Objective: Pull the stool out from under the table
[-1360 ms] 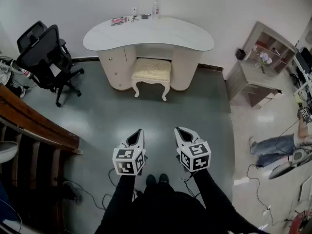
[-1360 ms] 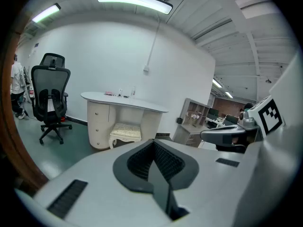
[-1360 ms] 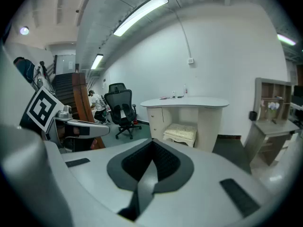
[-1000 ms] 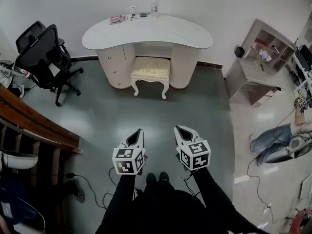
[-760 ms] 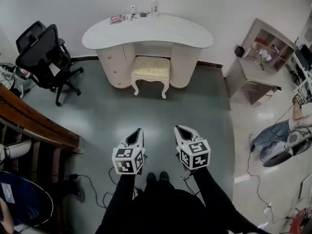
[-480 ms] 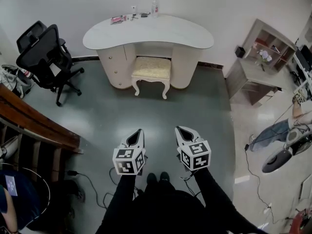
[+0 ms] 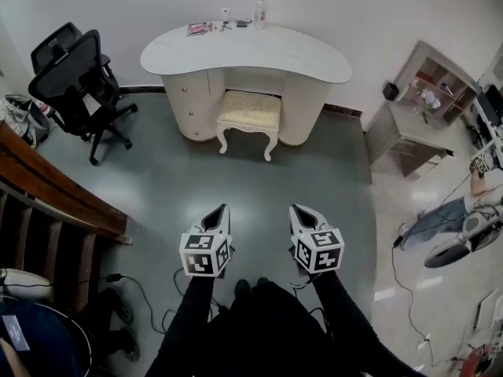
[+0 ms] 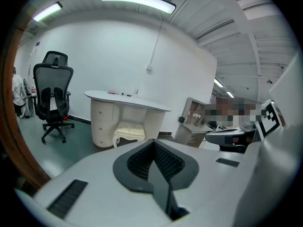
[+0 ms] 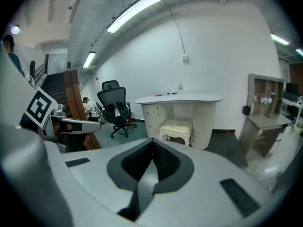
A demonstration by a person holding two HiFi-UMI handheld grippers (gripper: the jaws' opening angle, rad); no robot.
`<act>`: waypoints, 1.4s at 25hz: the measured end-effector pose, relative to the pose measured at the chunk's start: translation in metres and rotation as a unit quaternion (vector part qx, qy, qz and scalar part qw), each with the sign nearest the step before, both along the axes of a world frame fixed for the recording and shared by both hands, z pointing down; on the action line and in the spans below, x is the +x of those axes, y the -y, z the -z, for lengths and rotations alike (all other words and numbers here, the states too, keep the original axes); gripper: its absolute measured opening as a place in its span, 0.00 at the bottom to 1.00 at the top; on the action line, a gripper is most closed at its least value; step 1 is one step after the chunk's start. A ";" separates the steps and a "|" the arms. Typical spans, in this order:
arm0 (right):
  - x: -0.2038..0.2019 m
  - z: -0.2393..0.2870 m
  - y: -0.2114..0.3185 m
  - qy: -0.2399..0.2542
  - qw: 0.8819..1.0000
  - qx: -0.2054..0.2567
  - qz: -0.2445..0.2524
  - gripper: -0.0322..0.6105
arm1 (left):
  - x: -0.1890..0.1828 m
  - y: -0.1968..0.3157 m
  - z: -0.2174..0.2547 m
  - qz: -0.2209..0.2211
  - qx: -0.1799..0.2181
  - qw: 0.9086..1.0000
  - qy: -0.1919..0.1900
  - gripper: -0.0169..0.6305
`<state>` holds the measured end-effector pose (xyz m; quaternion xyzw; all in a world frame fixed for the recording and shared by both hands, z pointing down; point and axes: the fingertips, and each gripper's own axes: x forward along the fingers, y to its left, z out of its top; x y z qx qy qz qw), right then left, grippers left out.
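Grey floor (image 7: 236, 183), stool (image 7: 248, 111) under table (image 7: 245, 53), left gripper (image 7: 216, 215), right gripper (image 7: 302, 217), jaws together

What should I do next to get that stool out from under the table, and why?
Probably step forward toward the stool: it sits tucked under the white table across the floor, well out of reach of the left tongs and right tongs, which are both shut and empty.

The stool (image 7: 248, 111) sits partly under the table (image 7: 306, 57), btwn its two pedestals (image 7: 192, 104). An office chair (image 7: 75, 77) stands to table's left, a shelf unit (image 7: 424, 93) to its right (small items (image 7: 228, 23) at tabletop's back edge).
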<state>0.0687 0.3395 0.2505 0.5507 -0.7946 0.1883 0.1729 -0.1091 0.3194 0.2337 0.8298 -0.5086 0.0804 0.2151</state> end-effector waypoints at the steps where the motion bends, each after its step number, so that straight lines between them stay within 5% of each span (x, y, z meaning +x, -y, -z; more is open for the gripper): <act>1: 0.000 -0.001 0.000 0.001 1.000 -0.002 -0.004 0.05 | -0.005 0.002 0.000 0.002 0.000 1.000 0.001 0.04; 15: 0.011 -0.010 0.055 -0.011 1.000 -0.009 -0.004 0.05 | -0.010 0.063 -0.006 0.014 -0.004 1.000 -0.013 0.04; 35: 0.077 -0.040 0.260 -0.016 0.999 -0.041 -0.001 0.05 | 0.026 0.268 -0.029 0.062 -0.039 0.997 0.025 0.04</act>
